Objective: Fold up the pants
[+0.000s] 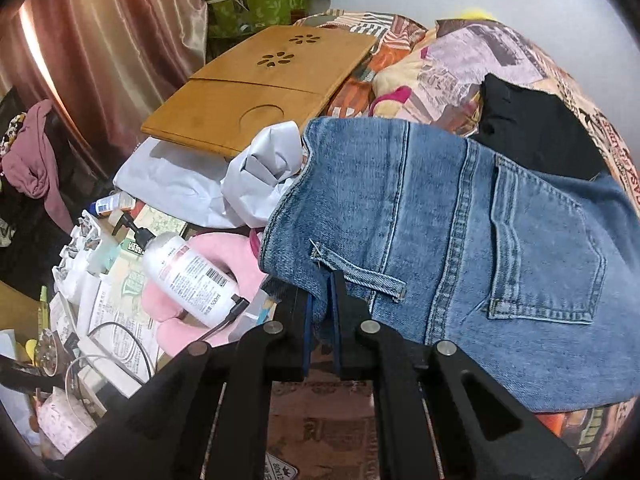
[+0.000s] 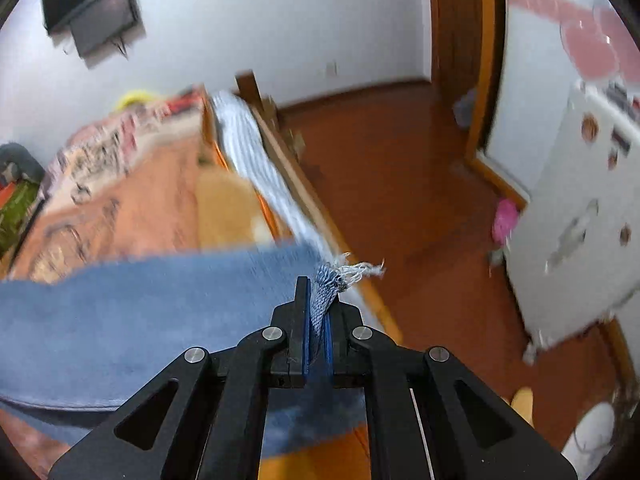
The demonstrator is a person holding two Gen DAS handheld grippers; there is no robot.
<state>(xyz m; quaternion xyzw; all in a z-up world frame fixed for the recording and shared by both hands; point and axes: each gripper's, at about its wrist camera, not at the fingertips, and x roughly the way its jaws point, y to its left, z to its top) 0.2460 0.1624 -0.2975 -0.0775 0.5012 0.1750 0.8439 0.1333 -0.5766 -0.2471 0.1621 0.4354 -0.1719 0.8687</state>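
Note:
Blue jeans [image 1: 460,248] lie across the patterned bed cover, back pocket and belt loop facing up. My left gripper [image 1: 320,300] is shut on the waistband edge beside the belt loop, denim pinched between its blue pads. In the right wrist view the jeans [image 2: 140,312] stretch away to the left as a blurred blue band. My right gripper [image 2: 318,312] is shut on the frayed leg hem, whose white threads [image 2: 360,270] stick out past the fingertips.
A wooden lap tray [image 1: 256,88], white paper bags [image 1: 192,184], a lotion pump bottle [image 1: 188,276] and a pink cushion [image 1: 208,280] crowd the left. A black garment [image 1: 536,136] lies beyond the jeans. The bed's wooden edge [image 2: 312,200] borders red-brown floor [image 2: 400,184]; a white cabinet [image 2: 580,220] stands right.

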